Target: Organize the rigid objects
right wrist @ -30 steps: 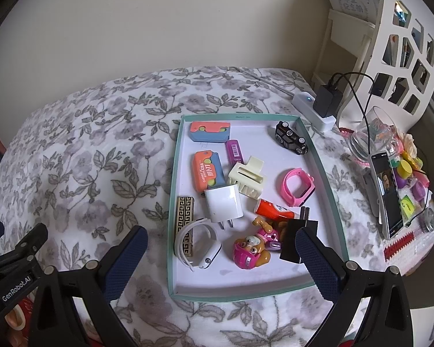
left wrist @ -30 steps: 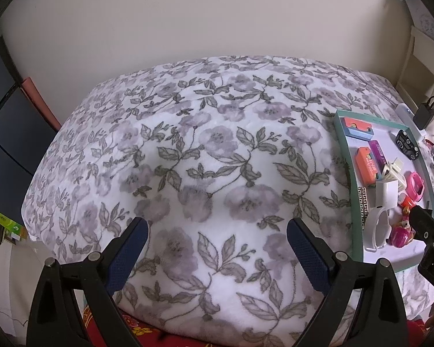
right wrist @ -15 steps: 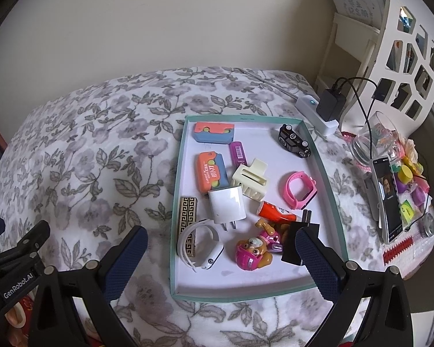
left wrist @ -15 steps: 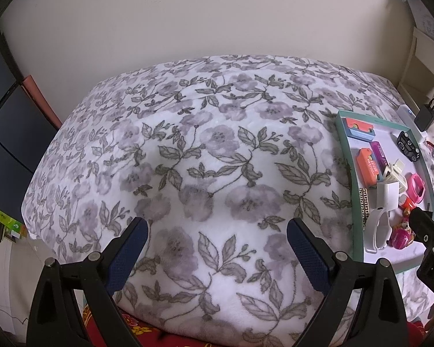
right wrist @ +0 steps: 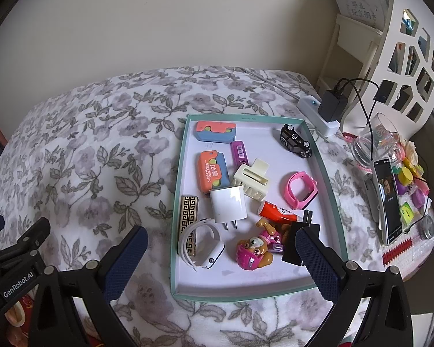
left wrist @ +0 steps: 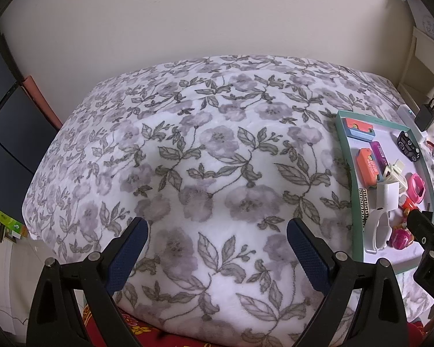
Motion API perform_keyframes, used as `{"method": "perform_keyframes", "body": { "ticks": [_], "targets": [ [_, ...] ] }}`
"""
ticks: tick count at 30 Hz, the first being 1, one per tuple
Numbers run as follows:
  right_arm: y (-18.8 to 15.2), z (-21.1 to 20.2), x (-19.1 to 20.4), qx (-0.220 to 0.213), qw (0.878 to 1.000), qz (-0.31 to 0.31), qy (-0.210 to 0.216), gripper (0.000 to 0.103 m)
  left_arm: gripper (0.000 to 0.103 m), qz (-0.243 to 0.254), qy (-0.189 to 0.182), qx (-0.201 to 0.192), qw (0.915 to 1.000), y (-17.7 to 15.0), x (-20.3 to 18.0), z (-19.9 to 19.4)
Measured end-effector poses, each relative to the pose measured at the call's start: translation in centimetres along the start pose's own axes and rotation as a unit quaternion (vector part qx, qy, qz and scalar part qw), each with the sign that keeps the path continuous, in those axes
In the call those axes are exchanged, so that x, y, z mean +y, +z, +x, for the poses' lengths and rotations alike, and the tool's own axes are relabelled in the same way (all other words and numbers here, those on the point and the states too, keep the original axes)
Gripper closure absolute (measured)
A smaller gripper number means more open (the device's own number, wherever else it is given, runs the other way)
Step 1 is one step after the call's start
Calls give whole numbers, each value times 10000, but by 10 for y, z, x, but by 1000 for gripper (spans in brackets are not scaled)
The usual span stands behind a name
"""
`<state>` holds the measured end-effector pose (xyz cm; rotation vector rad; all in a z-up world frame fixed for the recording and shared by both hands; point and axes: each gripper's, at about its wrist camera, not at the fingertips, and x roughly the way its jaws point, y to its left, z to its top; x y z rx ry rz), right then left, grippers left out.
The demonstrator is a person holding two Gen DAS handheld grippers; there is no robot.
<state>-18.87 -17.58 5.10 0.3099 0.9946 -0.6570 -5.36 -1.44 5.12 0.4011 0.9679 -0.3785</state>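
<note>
A teal-rimmed tray (right wrist: 178, 202) lies on the flowered blanket and holds several small items. Among them are a white charger plug (right wrist: 228, 202), a white smartwatch (right wrist: 202, 245), a pink toy pup (right wrist: 253, 251), a pink watch (right wrist: 299, 189), a cream hair claw (right wrist: 251, 177), a black toy car (right wrist: 296, 141) and orange-blue cases (right wrist: 212, 170). My right gripper (right wrist: 221, 253) hangs open over the tray's near end, holding nothing. Over bare blanket left of the tray (left wrist: 345, 156), my left gripper (left wrist: 217, 243) is open and empty.
To the right of the tray stand a phone (right wrist: 389, 199) on a stand, a glass jar (right wrist: 374, 144), a white power strip (right wrist: 318, 110) with a black adapter and cables, and a white shelf (right wrist: 405, 43). The flowered blanket (left wrist: 202, 159) spreads wide to the left.
The right gripper's view has drifted slightly, so the tray sits a little further right and lower. The left gripper has barely moved. Both stay open.
</note>
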Motion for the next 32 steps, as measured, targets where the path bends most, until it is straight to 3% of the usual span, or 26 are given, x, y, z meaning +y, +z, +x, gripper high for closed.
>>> {"method": "perform_keyframes", "body": {
  "ticks": [32],
  "targets": [
    [0,4,0,79,9999,-149,1,0,6,25,25,-69,10000,0,1,-4]
  ]
}}
